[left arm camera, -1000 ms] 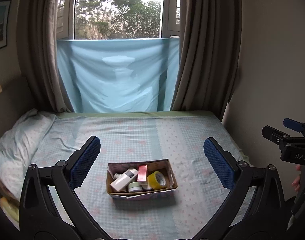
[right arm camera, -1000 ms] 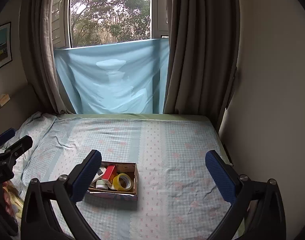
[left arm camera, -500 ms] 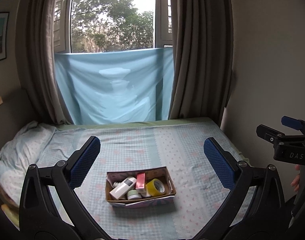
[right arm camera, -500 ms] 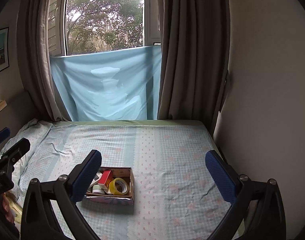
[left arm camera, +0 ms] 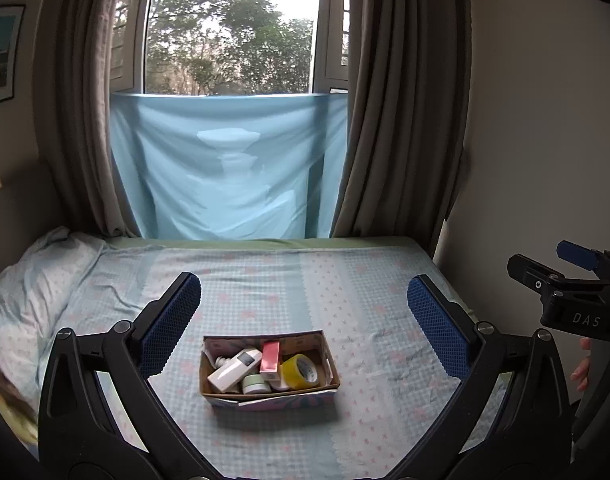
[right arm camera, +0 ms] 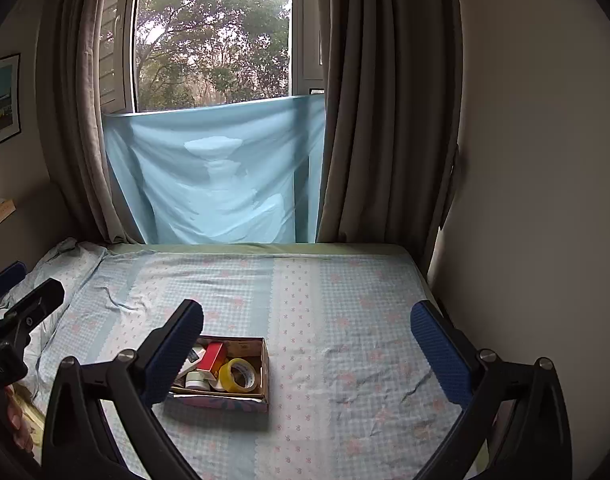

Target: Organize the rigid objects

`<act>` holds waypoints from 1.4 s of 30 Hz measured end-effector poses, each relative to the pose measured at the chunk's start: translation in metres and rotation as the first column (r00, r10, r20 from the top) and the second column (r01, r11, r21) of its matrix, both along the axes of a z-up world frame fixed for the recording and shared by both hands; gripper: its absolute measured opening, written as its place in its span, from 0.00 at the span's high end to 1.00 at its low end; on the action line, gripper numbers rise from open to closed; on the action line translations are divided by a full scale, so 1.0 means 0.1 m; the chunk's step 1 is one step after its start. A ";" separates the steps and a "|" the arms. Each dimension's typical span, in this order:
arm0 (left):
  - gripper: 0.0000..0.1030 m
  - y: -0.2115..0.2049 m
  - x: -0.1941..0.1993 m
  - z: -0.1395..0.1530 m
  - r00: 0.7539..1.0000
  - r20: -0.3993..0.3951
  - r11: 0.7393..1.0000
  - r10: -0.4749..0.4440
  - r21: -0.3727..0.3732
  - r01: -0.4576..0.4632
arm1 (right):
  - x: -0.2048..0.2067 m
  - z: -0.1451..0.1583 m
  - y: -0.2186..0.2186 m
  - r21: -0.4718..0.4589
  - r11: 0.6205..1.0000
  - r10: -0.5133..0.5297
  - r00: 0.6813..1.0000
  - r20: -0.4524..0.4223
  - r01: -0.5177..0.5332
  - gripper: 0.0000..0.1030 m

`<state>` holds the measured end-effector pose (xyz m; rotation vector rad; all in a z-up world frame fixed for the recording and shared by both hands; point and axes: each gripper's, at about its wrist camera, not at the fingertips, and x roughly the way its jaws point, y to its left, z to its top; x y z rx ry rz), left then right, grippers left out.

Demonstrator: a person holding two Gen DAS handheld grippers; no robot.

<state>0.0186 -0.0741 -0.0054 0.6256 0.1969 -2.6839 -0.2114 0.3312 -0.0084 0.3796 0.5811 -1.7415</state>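
Both tools, left tool (left arm camera: 303, 322) and right tool (right arm camera: 307, 348), gape wide, holding nothing, above the box (left arm camera: 270, 394) mid-bed (left arm camera: 385, 280).

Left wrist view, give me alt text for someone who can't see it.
A cardboard box sits on a checked bedsheet, holding a yellow tape roll, a pink box, a white bottle and a small jar. The open left gripper frames it; the right gripper hovers at right, below a curtained window.
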 end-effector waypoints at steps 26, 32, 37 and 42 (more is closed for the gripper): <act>0.00 -0.01 0.10 0.02 1.000 -0.018 1.000 0.016 -0.011 -0.016 | 0.07 0.05 0.04 -0.015 0.999 -0.037 0.999 0.018 0.037 0.00; 0.00 0.02 0.16 0.07 0.998 -0.057 1.000 0.022 -0.020 -0.023 | 0.09 0.07 0.06 -0.021 0.999 -0.042 0.999 0.017 0.042 0.00; 0.00 0.10 0.21 0.13 0.996 -0.084 0.997 0.029 -0.072 -0.035 | 0.11 0.08 0.07 -0.024 0.999 -0.043 0.999 0.016 0.044 0.00; 0.00 0.07 0.22 0.14 0.996 -0.084 0.998 0.032 -0.047 -0.036 | 0.11 0.08 0.07 -0.025 0.999 -0.044 0.999 0.017 0.045 0.00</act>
